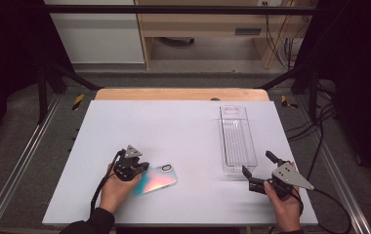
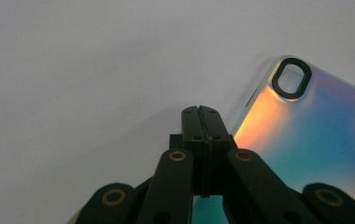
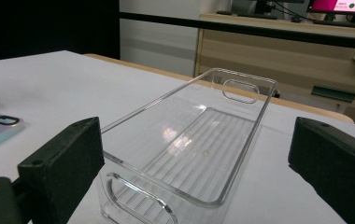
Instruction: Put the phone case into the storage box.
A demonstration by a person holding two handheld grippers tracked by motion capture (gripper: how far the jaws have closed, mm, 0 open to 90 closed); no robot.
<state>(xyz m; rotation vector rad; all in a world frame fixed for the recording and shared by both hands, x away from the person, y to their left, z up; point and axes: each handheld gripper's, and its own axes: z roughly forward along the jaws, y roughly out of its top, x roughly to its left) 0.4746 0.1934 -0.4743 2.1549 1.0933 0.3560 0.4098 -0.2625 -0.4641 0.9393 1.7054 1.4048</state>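
An iridescent phone case lies flat on the white table, camera cut-out toward the far right. My left gripper hovers at the case's left end, jaws pressed together with nothing between them; in the left gripper view the shut jaw tips sit just left of the case. A clear plastic bin stands lengthwise on the right half of the table. My right gripper is wide open just before the bin's near end. In the right gripper view the bin lies between and beyond the fingers.
The white table has bare room across its middle and left. A wooden edge runs along its far side. Metal frame rails flank both sides, and cables trail on the floor at right.
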